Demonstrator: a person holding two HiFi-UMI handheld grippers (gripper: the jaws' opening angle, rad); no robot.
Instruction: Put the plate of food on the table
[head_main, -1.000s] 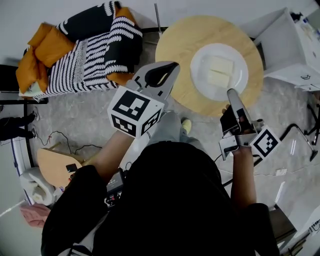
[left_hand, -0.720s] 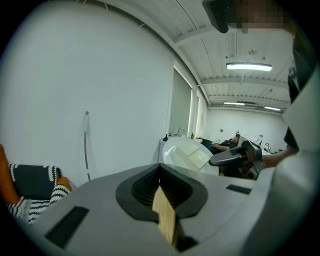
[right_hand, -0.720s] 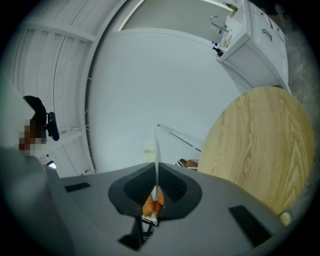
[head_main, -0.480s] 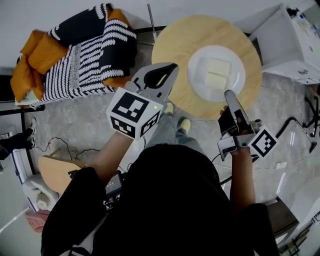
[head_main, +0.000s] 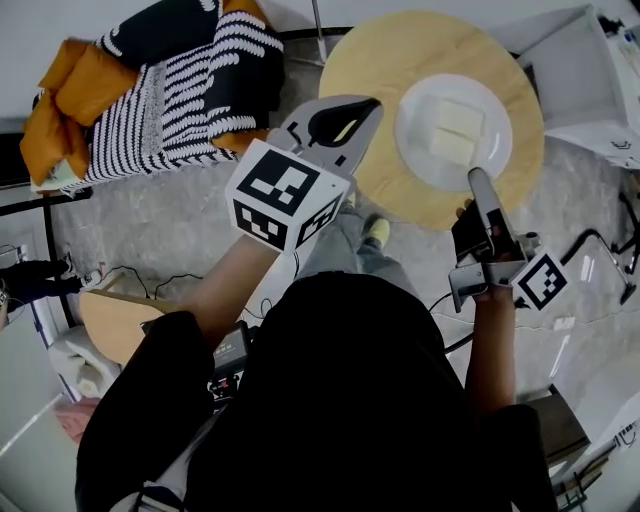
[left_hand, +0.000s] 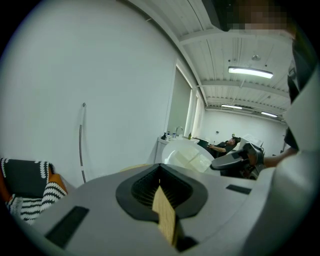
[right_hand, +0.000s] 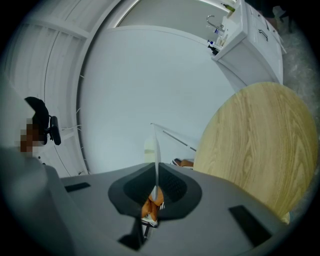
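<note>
the white plate (head_main: 411, 131) is the only container in use here, and in it lie two pale flat slabs of food (head_main: 458, 116), side by side and touching, near the middle of the plate. in the head view the plate is over the round wooden desk (head_main: 380, 60), on the half of it that is nearer to the person. whether its bottom already rests on the wood or hangs just above it, i cannot tell. the right gripper (head_main: 478, 176) reaches the plate at its near rim. in the right gripper view the jaws are clenched on this rim, and the plate shows there only as a thin white edge that runs out from between them, with the desk just beside it. the left gripper (head_main: 371, 101) hovers over the left edge of the desk, apart from the plate. its jaws are pressed together at the tips and grasp nothing; only a strip of the wood colour shows through the narrow gap behind the tips. left of the desk stands a sofa (head_main: 60, 110) with orange cushions and a blanket (head_main: 170, 90) in black and white stripes on it. a white cabinet (head_main: 590, 80) stands at the right of the desk, close to it.
</note>
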